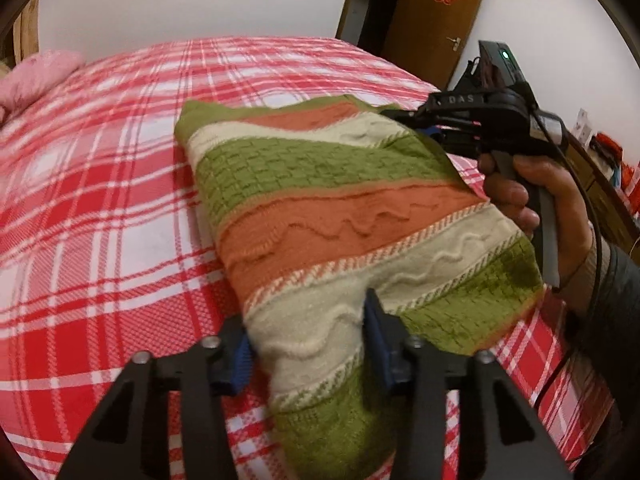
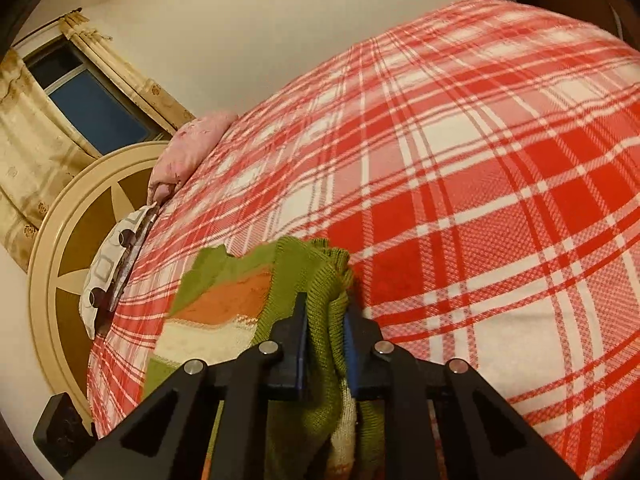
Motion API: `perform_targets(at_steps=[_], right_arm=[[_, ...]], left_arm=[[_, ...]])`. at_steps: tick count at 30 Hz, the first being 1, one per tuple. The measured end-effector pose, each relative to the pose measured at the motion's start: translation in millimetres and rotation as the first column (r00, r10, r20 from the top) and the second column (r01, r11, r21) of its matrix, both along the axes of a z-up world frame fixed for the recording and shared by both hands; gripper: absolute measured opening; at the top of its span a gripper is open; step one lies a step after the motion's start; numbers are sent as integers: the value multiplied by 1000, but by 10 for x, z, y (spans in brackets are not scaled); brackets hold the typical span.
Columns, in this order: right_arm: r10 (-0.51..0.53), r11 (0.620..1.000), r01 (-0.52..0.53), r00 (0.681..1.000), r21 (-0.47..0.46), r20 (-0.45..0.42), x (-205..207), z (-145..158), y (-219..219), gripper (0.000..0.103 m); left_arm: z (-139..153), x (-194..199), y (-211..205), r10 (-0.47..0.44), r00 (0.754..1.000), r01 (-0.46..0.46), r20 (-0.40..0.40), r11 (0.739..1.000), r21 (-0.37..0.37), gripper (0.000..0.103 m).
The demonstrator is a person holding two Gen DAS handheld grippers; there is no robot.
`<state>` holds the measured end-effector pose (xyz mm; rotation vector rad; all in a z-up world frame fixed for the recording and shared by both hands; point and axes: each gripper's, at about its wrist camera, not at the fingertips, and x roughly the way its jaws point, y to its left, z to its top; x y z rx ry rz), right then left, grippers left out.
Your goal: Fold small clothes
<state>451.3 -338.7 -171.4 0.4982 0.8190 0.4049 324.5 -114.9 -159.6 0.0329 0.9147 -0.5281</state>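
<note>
The sweater point(image 1: 360, 216) lies folded on the plaid bed point(image 1: 100, 200). The left gripper point(image 1: 308, 344) pinches its near cream edge; the right gripper point(image 2: 326, 340) is clamped on green knit.

1. You work over a bed point(image 1: 120, 168) covered in a red-and-white plaid sheet point(image 2: 480, 200).
2. A striped knit garment point(image 1: 340, 208), green, orange and cream, lies folded on the sheet.
3. A pink pillow point(image 2: 192, 148) and a patterned white pillow point(image 2: 112, 256) sit by the round headboard point(image 2: 60, 248).
</note>
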Motion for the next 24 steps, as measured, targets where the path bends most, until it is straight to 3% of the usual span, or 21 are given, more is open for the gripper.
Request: perform_targets(at_steps=[8,16,24], right_arm=[[5,1000,-5,1000,-17,28,-88,215,59,14],[38,999,-38,999,10,28,-262,363,223,14],[116,992,-117,993,46,25,-550,465,754,14]], left_arm=[[139,-96,18,5,1000,-6,25,1000,12,32],[375,-315,196,11,998,-11,56,1000,2,30],[624,-739,638,68,993,-72,96,997,34,29]])
